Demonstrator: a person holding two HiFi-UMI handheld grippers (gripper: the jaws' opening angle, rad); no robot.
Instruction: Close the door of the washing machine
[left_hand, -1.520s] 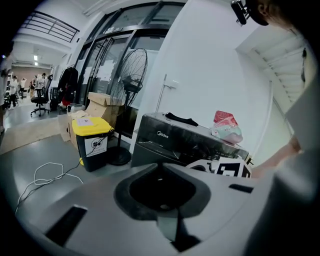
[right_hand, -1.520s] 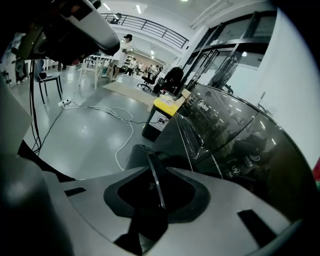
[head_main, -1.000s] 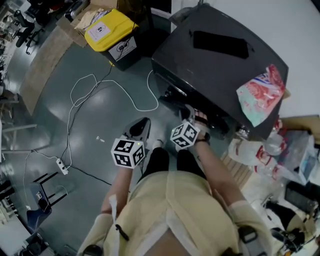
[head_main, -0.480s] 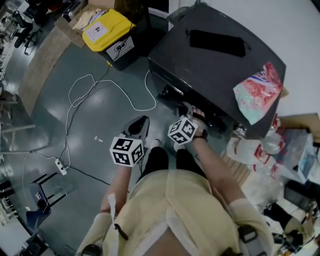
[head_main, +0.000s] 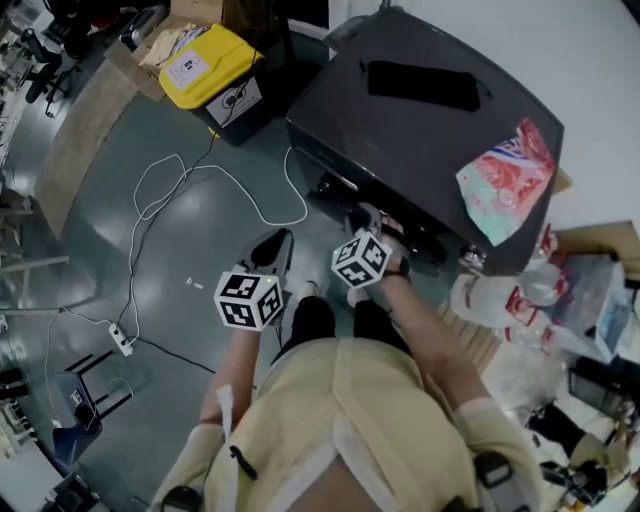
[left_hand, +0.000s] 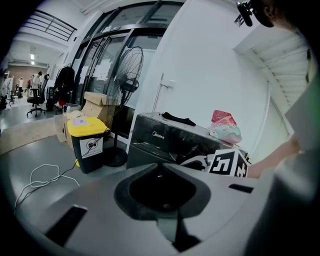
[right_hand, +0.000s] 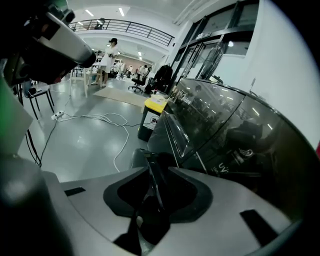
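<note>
Holding your right gripper (head_main: 372, 225) low at the front of the washing machine (head_main: 420, 130), centre of the head view, you have the thin door edge (right_hand: 151, 167) standing between jaws that have just been easing apart. They look loose round it, likely freeing you to push it home. Left gripper (head_main: 268, 250), left of centre: jaws together, empty, parked clear of the swing.
</note>
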